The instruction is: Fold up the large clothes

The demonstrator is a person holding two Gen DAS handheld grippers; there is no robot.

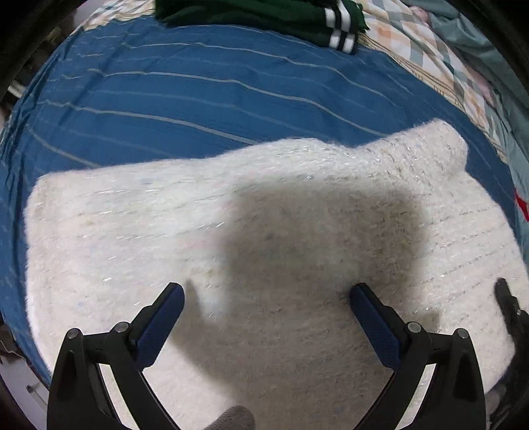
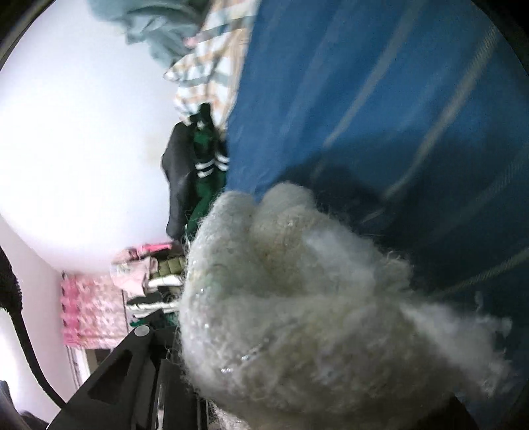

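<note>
A white fuzzy sweater lies spread on the blue striped bed sheet, with a raised fold at its far right corner. My left gripper hovers over the sweater, pointing down. It is open, its blue pads wide apart with nothing between them, and its shadow falls on the knit. In the right wrist view a thick bunch of the same sweater fills the space between the jaws and hides the fingertips. My right gripper is shut on that bunch, lifted against the sheet.
A folded dark green garment with white stripes lies at the far edge of the sheet, also seen as the green garment. A patchwork quilt covers the bed's right side. Pink and other clothes are piled near a white wall.
</note>
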